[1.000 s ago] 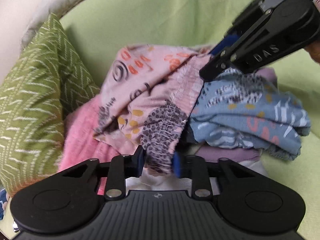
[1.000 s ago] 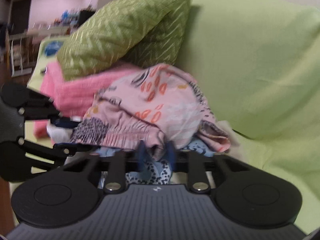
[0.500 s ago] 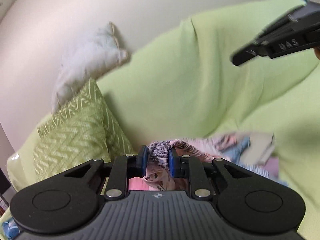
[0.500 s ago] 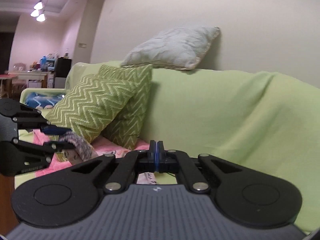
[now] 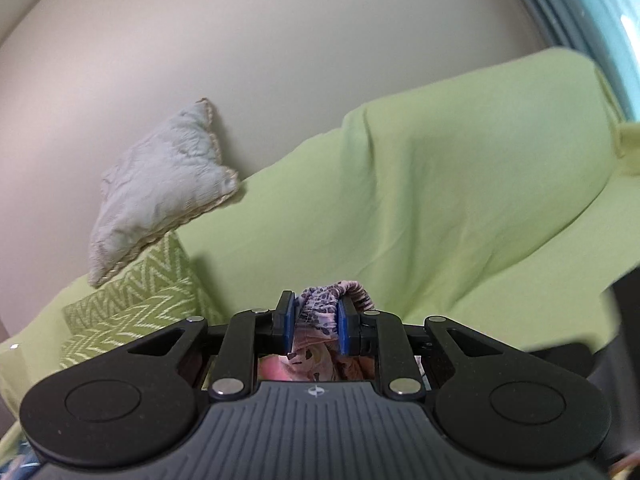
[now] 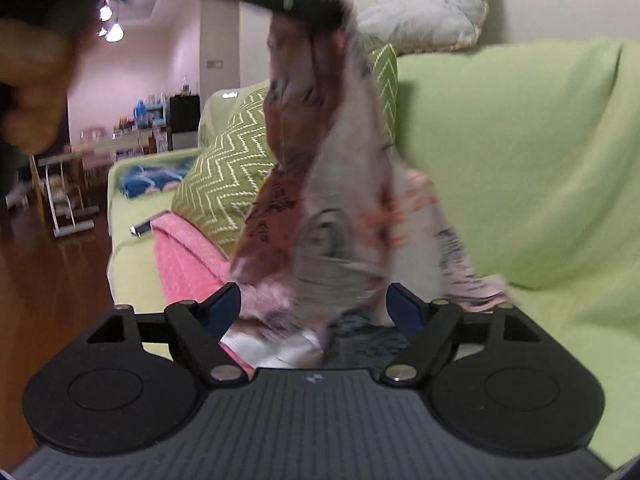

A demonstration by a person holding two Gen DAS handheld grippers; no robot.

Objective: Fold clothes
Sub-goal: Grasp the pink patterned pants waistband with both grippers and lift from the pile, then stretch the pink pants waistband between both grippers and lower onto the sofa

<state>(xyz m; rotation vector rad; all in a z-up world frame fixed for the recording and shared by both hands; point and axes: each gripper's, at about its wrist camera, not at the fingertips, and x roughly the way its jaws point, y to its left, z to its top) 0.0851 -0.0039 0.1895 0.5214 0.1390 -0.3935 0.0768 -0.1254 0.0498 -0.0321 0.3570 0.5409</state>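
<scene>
My left gripper [image 5: 313, 322] is shut on the elastic band of a pink patterned garment [image 5: 326, 308], held high above the sofa. In the right wrist view that pink patterned garment [image 6: 340, 184] hangs down, blurred, from the left gripper [image 6: 316, 4] at the top of the frame. My right gripper [image 6: 316, 312] is open, its blue pads either side of the garment's lower part, with nothing clamped. Under it lies a pile of clothes [image 6: 360, 332], partly hidden, and a pink towel [image 6: 184, 256] to the left.
A green-covered sofa [image 6: 520, 168] fills the background. Green zigzag cushions [image 6: 224, 160] and a grey cushion [image 5: 160, 196] sit at its left end. A person's hand [image 6: 32, 80] shows at upper left. Wooden floor [image 6: 52, 272] lies to the left.
The left gripper has lifted the pink garment off the pile and raised it high. The right gripper, shut half a second ago, has opened and dropped back toward the hanging cloth.
</scene>
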